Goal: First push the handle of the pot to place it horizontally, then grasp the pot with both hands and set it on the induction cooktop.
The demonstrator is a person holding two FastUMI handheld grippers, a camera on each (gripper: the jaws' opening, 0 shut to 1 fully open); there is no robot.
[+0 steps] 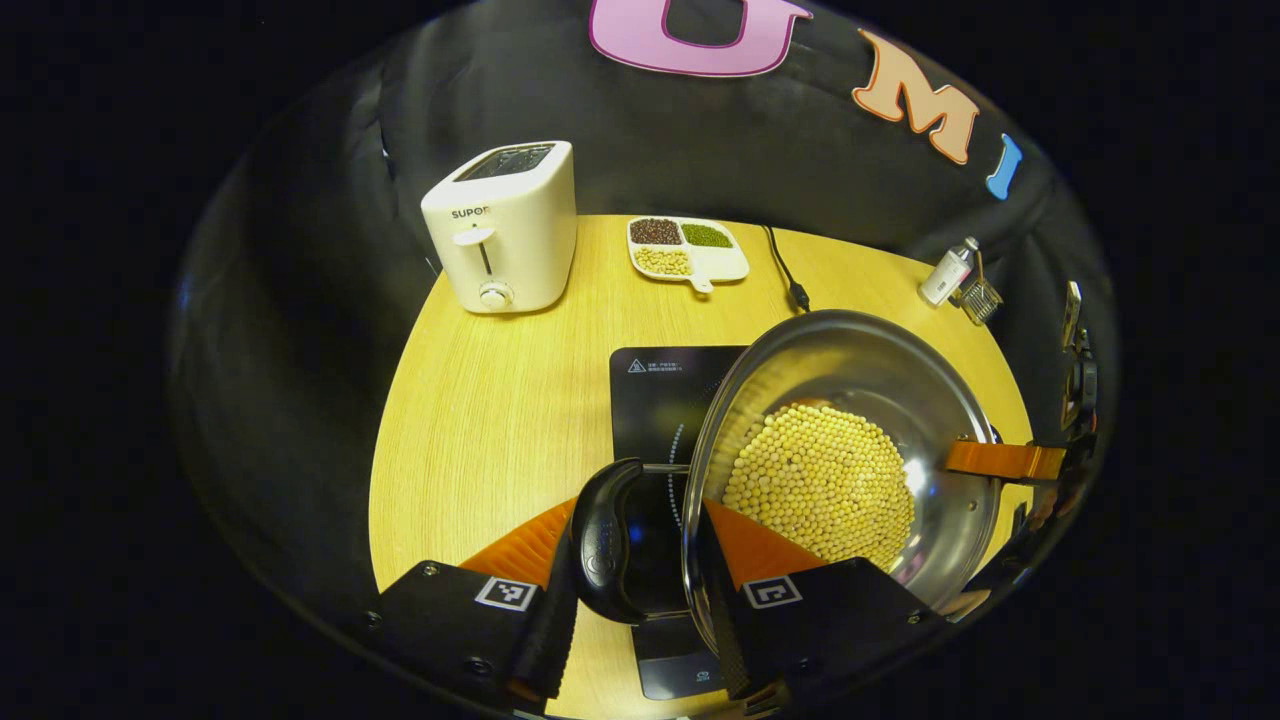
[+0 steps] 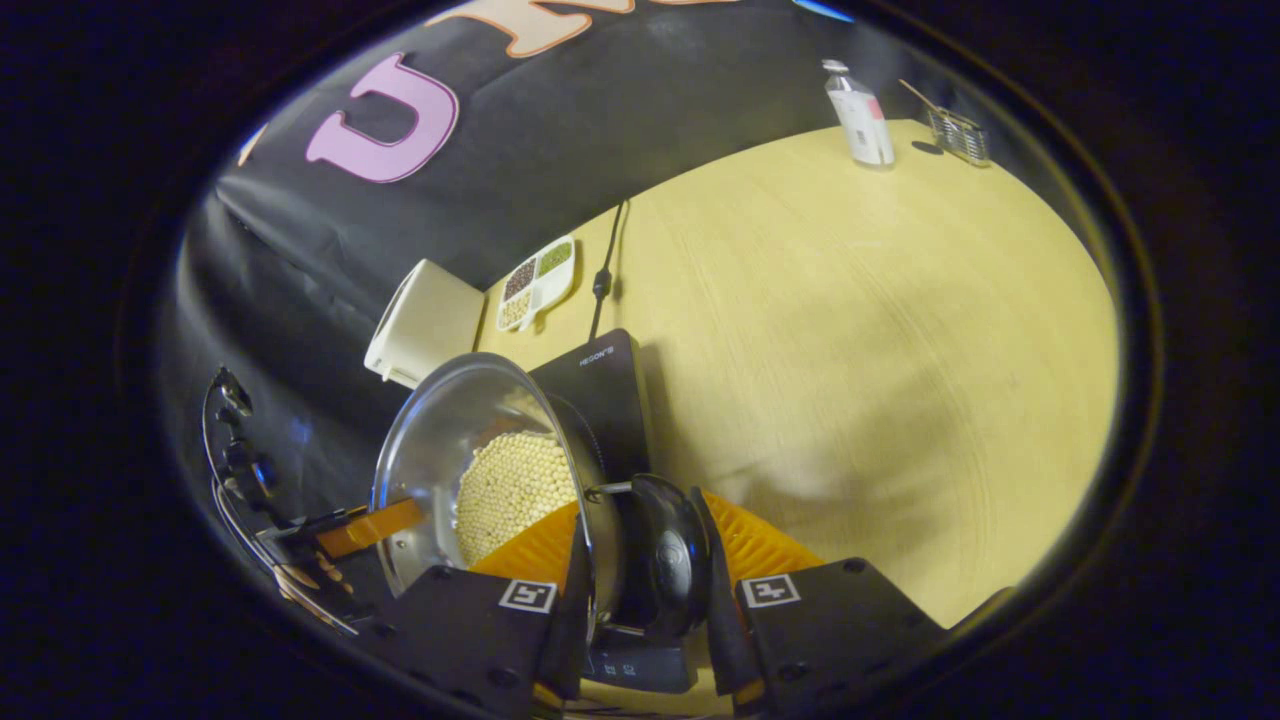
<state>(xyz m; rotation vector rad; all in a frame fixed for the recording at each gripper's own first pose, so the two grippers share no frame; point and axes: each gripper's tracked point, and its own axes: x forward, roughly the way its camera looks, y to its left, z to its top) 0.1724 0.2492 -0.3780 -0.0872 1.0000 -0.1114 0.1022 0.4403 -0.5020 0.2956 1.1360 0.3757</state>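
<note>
1. Pot (image 1: 850, 440): a round, shiny steel pan with a heap of small pale yellow beans (image 1: 820, 480) inside, held over the black glass cooktop (image 1: 660, 390); whether its base touches the glass cannot be told.
2. Left gripper (image 1: 640, 590) is closed on the pot's glossy black side handle (image 1: 605, 540), one finger on each side, the steel rim just at 3 o'clock of it.
3. Right gripper (image 2: 640, 590) clamps the opposite black handle (image 2: 665, 555), with the pot wall lying at 9 o'clock of that handle.
4. Across the pot, at 3 o'clock in the left gripper view, the other gripper's ribbed finger shows at the far handle.
5. Worktop (image 1: 500, 400) is pale wood with a fine straight grain.
6. Left gripper view gives the white boxy toaster (image 1: 505, 230) front-on at 11 o'clock, with its lever and knob; the right gripper view catches just its plain side.
7. Divided white dish (image 1: 688, 250) holds dark, green and pale beans in separate sections; a black cord (image 1: 785, 270) runs just beside it.
8. Right gripper view shows a clear bottle (image 2: 860, 112) and a small wire basket (image 2: 958, 135) at 1 o'clock, well apart from the cooktop.
</note>
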